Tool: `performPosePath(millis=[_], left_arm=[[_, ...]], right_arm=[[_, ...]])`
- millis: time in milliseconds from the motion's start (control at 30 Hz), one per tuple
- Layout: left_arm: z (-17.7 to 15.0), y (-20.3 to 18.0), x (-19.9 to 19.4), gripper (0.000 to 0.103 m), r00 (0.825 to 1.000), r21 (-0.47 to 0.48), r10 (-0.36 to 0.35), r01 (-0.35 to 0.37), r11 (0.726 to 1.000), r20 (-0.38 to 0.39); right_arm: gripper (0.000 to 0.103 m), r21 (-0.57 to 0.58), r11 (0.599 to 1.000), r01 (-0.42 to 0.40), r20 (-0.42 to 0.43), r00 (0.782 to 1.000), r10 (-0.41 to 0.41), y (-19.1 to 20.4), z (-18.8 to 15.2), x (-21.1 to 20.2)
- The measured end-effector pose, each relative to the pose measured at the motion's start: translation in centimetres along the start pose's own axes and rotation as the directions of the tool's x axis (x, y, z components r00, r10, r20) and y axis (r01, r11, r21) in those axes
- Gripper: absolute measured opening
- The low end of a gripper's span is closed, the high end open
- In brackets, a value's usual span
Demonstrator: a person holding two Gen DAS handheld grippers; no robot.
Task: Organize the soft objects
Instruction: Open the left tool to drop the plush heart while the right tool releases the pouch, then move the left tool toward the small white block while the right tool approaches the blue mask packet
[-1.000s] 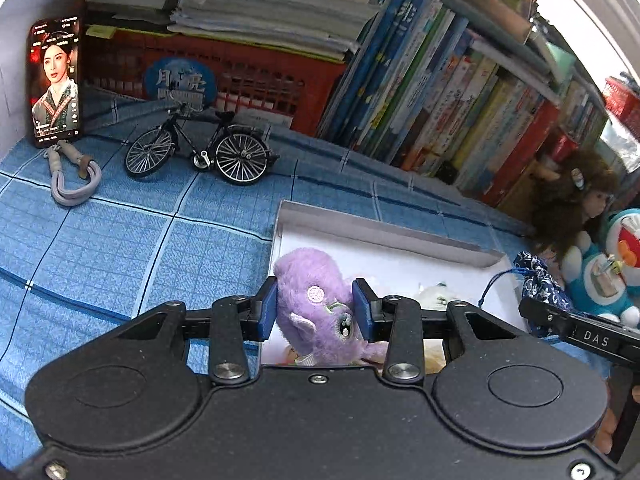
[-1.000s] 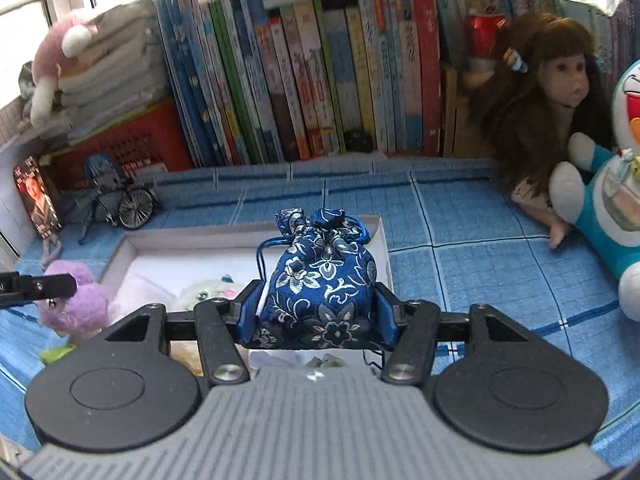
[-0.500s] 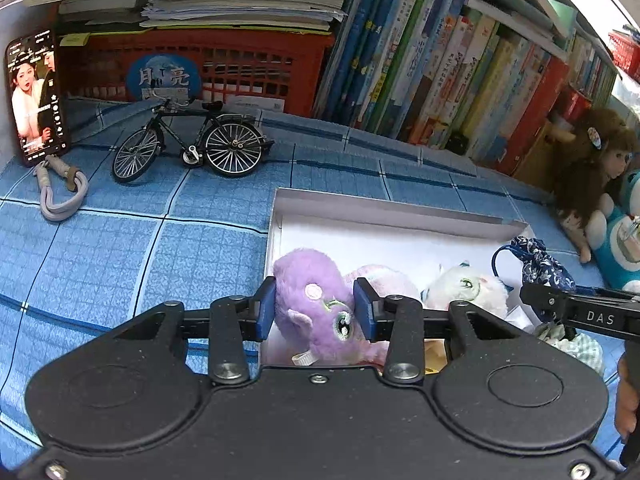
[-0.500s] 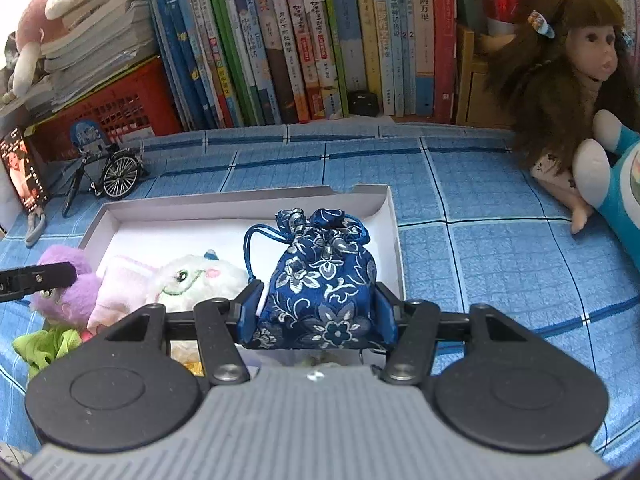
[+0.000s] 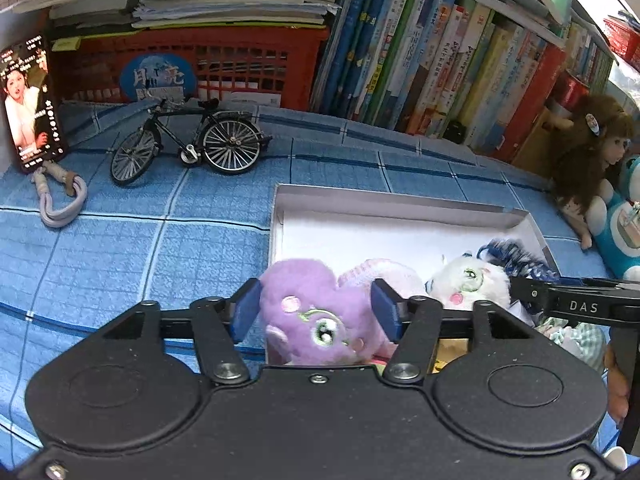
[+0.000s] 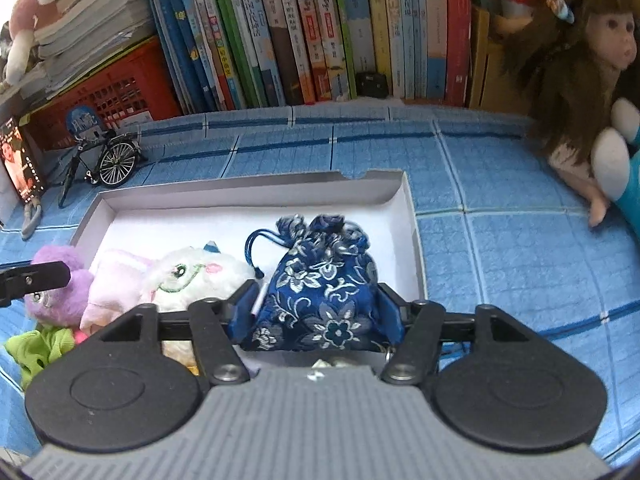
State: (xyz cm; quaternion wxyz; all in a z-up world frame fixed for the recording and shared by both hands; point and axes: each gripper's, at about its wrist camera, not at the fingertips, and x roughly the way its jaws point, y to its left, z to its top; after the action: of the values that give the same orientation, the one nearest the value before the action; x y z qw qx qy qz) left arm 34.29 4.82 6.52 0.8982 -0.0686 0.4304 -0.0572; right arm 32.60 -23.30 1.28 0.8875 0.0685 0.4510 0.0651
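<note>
Left claw: my left gripper has its blue pads spread around the purple plush. The left pad shows a sliver of daylight beside the fur and the right pad sits at the fur's edge, so I judge the hold loosened rather than clamped.

Right claw: my right gripper stands with its pads on either flank of the blue floral pouch. I cannot tell for certain whether they press or merely touch.

Purple plush, position: at the near left corner of the white box, partly over the box's left wall, touching the pink plush beside it.

Pouch, position: upright inside the box at its right end, drawstring loop toward the white plush, base apparently on the box floor.

Other contents: pink and white plush lie side by side in the box between my two loads. A green frilly item lies outside the box at its near left.

Step in hand: placement. Both items are at the box, and I judge them at the point of release.

Next move calls for: parting both pairs of pads fully, then backing straight out so fur and cord do not snag. The purple plush may want a nudge inward, since it overhangs the wall.

Outstanding: the green item, by my reading, still wants boxing.
</note>
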Motion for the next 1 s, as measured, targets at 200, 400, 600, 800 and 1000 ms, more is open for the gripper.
performPosePath(millis=[200, 400, 600, 800, 1000], left_arm=[[-0.1, 0.2, -1.1, 0.067, 1.0, -0.01, -0.011, 0.011, 1.0, 0.018], [-0.4, -0.4, -2.8, 0.069, 0.999, 0.02, -0.012, 0.012, 1.0, 0.05], [-1.0, -1.2, -4.8, 0.07, 0.997, 0.038, -0.016, 0.013, 0.999, 0.076], [-1.6, -1.9, -7.2, 0.072, 0.994, 0.051, -0.029, 0.023, 0.998, 0.106], [-3.0, -3.2, -9.6, 0.074, 0.991, 0.093, -0.041, 0.029, 0.995, 0.129]], right_arm=[[0.086, 0.002, 1.0, -0.016, 0.027, 1.0, 0.016, -0.2, -0.2, -1.2], [0.088, -0.009, 1.0, -0.029, 0.063, 0.998, 0.03, -0.1, -0.4, -3.1], [0.09, -0.025, 0.999, -0.039, 0.098, 0.994, 0.041, 0.4, -0.9, -5.3], [0.091, -0.057, 0.998, -0.036, 0.139, 0.989, 0.044, 1.1, -1.7, -7.9], [0.092, -0.083, 0.996, -0.044, 0.18, 0.982, 0.058, 1.7, -2.8, -10.6]])
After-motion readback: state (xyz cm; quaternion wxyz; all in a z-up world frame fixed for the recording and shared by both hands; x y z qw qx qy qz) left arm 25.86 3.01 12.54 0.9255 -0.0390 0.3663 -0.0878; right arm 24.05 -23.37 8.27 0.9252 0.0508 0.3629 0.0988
